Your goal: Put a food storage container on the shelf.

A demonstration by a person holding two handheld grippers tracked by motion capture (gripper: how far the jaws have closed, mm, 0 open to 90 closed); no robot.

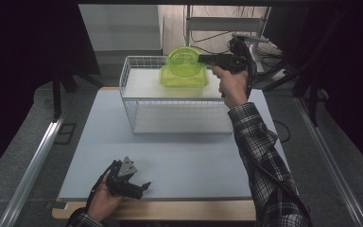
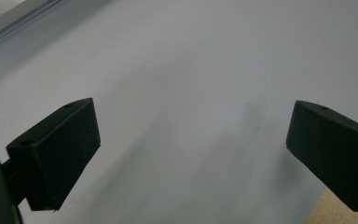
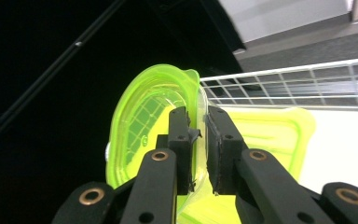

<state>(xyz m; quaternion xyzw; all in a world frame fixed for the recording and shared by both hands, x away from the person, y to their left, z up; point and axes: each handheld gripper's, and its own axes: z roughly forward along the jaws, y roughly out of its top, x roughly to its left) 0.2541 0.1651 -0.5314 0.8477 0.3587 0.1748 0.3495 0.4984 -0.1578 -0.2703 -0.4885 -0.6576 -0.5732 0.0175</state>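
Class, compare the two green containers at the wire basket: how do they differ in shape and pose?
The round bowl is circular, while the square container has straight sides and rounded corners. The round bowl is lifted, its rim pinched by the right tongs; the square container rests flat on the wire basket. Both are translucent lime-green plastic.

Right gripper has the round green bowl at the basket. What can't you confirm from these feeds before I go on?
- Whether the round green bowl touches the square green container under it: overlap in the high view; the right gripper blocks the right gripper view.
- What the square green container holds: bowl covers it.
- Wire basket far wall: behind both.
- Left gripper sits open over bare table.
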